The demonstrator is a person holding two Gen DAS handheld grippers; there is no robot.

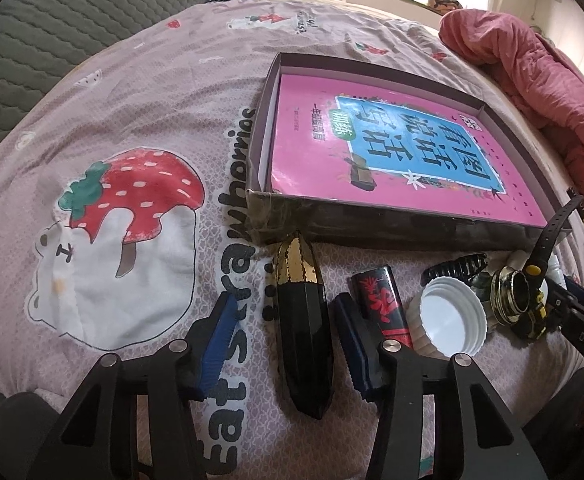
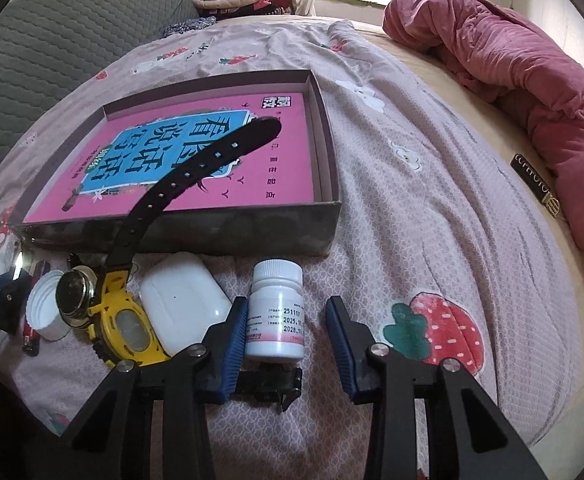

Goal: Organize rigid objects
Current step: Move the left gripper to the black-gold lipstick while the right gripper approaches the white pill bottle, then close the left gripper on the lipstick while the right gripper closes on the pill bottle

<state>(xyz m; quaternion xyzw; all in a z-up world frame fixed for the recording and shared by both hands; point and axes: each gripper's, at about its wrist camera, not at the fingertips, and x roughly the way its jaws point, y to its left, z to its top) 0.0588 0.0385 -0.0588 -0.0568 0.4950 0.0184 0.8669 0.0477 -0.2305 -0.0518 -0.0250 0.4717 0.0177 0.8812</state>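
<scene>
1. The left gripper [image 1: 283, 336] is straddling a black-and-gold faceted case [image 1: 303, 332] lying on the bedspread [image 1: 139, 92]; its blue pads are standing clear of the case on both sides, not pinching.
2. The right gripper [image 2: 287, 344] is bracketing an upright white pill bottle [image 2: 276, 310]; the left pad is sitting just beside or against the bottle, the right pad is showing a gap, so no grip is showing.
3. A shallow dark box [image 1: 412, 227] is lying beyond both tools, holding a pink book [image 1: 392, 148]; its near wall is facing the row of small things.
4. That row is running close together: a red-printed black tube [image 1: 380, 304], a white cap [image 1: 452, 320], a yellow watch [image 2: 125, 320], a white case [image 2: 181, 304].
5. Open bedspread is lying left of the faceted case and right of the bottle.
6. The bottle's label is showing "251117" and "2025"; the bedspread is reading "eat strawberries".
</scene>
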